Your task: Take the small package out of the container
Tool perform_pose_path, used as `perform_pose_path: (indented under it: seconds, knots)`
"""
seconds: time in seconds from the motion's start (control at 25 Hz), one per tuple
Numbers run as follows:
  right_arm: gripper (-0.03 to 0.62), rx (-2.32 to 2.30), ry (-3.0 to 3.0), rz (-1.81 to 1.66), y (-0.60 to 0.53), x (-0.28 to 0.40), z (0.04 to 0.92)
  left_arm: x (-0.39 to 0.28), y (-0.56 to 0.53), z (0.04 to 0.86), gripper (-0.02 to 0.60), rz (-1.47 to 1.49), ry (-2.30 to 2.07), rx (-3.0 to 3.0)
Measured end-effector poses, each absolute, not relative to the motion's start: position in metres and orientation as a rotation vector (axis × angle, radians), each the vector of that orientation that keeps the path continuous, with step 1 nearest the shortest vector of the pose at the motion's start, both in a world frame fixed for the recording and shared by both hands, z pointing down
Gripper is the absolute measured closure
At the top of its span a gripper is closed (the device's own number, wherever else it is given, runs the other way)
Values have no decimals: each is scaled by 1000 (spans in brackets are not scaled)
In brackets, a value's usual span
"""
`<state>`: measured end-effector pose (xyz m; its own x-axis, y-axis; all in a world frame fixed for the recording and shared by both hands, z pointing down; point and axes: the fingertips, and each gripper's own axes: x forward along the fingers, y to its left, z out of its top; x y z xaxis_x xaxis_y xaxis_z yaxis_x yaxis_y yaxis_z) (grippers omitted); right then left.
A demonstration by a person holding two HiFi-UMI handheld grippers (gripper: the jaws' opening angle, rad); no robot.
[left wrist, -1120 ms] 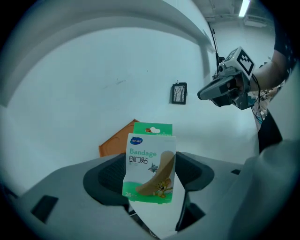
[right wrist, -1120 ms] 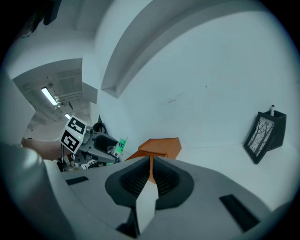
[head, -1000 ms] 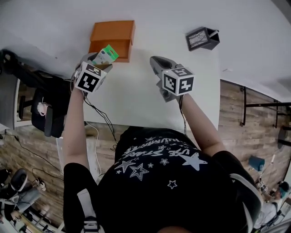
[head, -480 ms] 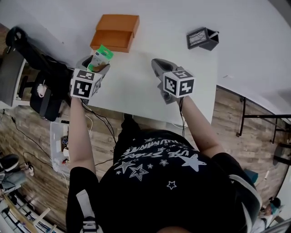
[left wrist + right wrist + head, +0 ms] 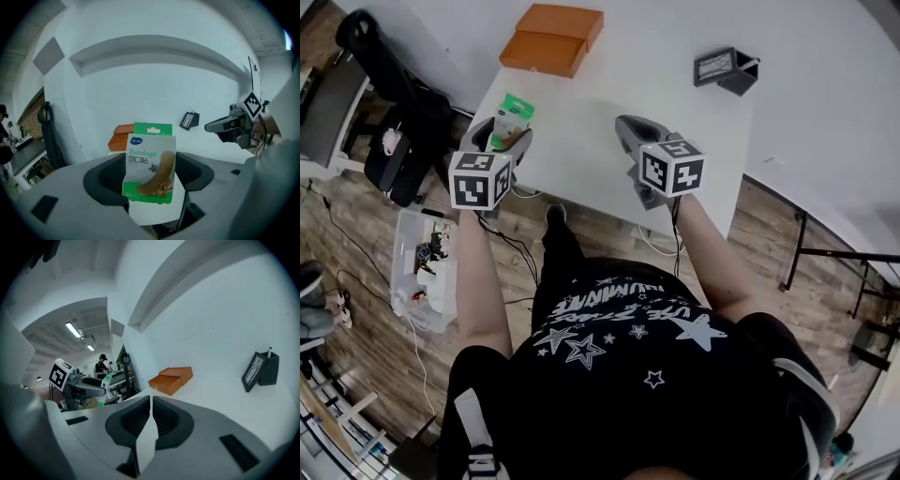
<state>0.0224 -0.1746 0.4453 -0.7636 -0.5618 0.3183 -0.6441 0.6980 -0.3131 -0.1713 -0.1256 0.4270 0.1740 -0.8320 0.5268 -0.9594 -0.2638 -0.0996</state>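
My left gripper [image 5: 502, 131] is shut on a small green-and-white bandage package [image 5: 510, 120], held above the table's near-left corner. In the left gripper view the package [image 5: 150, 164] stands upright between the jaws, its printed face toward the camera. The orange container [image 5: 552, 38] lies at the far left of the white table [image 5: 581, 169], well beyond the package; it also shows as an orange box [image 5: 121, 137] behind the package and as an open box [image 5: 171, 378] in the right gripper view. My right gripper [image 5: 630, 131] is shut and empty, hovering over the table's middle.
A dark picture stand [image 5: 727, 70] sits at the table's far right. A black office chair [image 5: 389, 112] stands left of the table, and a clear plastic bin [image 5: 422, 272] with cables lies on the wooden floor below it.
The left gripper has carried the package back from over the orange container toward the table's near-left corner. The right gripper has hardly moved.
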Motion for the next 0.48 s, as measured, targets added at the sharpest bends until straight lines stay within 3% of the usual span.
perform_pose_path:
  seconds: [0.48]
  knots:
    - [543, 829, -2721, 598, -120, 14, 455, -153, -38, 441, 225, 461, -1774, 2066]
